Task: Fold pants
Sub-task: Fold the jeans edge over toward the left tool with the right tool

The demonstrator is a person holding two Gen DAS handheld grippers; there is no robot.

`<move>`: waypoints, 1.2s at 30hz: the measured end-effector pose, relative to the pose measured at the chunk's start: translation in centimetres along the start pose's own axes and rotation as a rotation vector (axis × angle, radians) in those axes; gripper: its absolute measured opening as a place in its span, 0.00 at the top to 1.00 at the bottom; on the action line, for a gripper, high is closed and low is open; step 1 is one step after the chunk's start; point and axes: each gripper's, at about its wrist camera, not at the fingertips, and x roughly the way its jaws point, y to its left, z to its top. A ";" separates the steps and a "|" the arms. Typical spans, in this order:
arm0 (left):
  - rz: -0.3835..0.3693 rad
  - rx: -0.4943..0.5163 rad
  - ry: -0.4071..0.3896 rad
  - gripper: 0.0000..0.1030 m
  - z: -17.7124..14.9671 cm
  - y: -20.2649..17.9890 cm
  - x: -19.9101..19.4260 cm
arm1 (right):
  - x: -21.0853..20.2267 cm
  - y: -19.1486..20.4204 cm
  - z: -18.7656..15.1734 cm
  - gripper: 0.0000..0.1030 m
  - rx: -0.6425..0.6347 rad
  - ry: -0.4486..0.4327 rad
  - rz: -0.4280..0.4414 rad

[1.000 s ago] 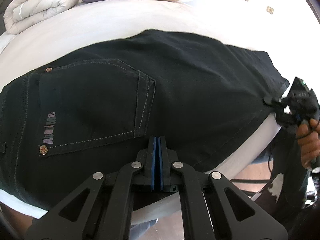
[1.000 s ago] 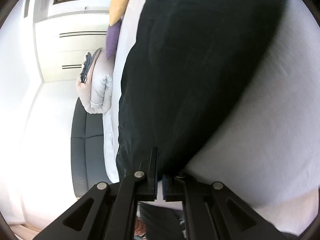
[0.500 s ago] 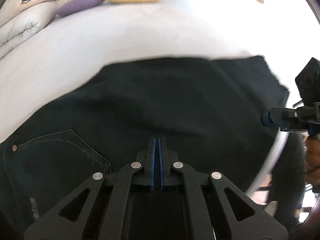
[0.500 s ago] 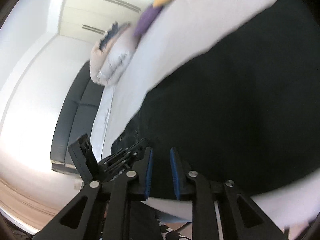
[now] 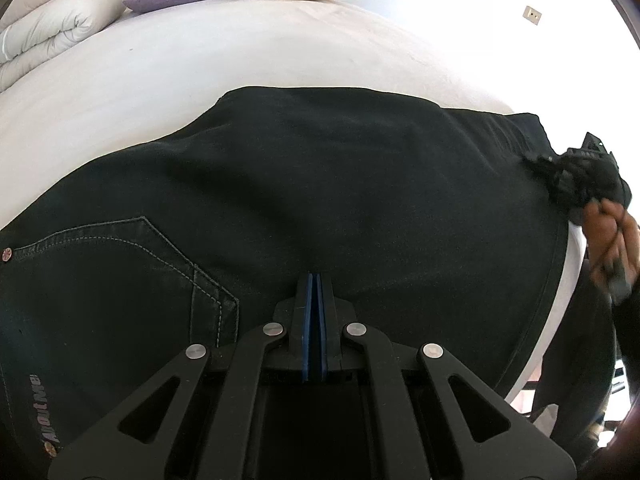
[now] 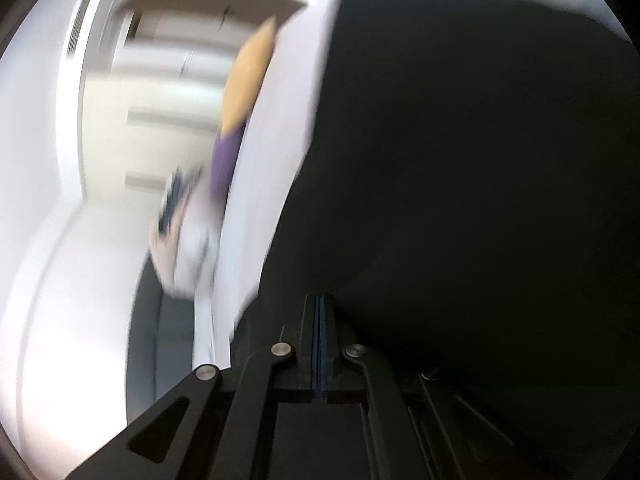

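Left wrist view first: we are looking across the black pants [image 5: 320, 184] lying on the pale bed [image 5: 240, 52], and at the far left the back pocket [image 5: 108, 280] is showing less of itself than a second ago, when it sat whole and square in the frame. A fresh fold edge is now running across the cloth beyond it, so we are judging that a layer has been carried over and the fold is under way, not yet flattened. The left gripper [image 5: 315, 280] is sitting with its blue pads pressed together at the near edge of the fabric; whether it is pinching cloth we cannot tell, since the tips are lost against the black. Moving right, the right gripper [image 5: 576, 176] is reaching onto the far end of the pants near the bed's edge.

Right wrist view: everything is smearing with motion. Half a second ago these pads were standing apart; now they are closed [image 6: 320, 308], with dark fabric right against them, though a firm hold is not something we can confirm.

Readable writing: silvery lettering beside the pocket [image 5: 42, 408] is looking like "AboutMe", partly cut off.
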 end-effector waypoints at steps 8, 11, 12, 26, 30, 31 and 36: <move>-0.024 -0.117 0.009 0.98 0.6 1.3 -1.6 | -8.2 0.4 3.7 0.94 0.042 -0.285 -0.113; -0.045 -0.096 -0.044 0.98 2.5 0.5 -3.6 | -7.3 3.7 1.4 0.93 -0.045 -0.193 -0.055; -0.054 -0.090 -0.051 0.98 3.3 0.2 -3.6 | -5.6 5.0 0.1 0.91 -0.081 -0.130 -0.038; -0.153 -0.114 -0.027 0.98 3.5 9.5 -0.4 | 6.7 4.3 -4.3 1.00 -0.103 0.177 -0.036; -0.215 -0.215 -0.067 0.98 3.3 15.4 -1.1 | 2.9 1.9 -0.1 1.00 -0.052 0.014 -0.051; -0.215 -0.221 -0.077 0.98 3.1 16.1 -1.4 | 1.9 1.5 0.6 1.00 -0.044 -0.022 -0.048; -0.158 -0.195 -0.108 0.98 2.1 18.4 -3.2 | -3.1 0.0 3.7 1.00 0.001 -0.163 -0.093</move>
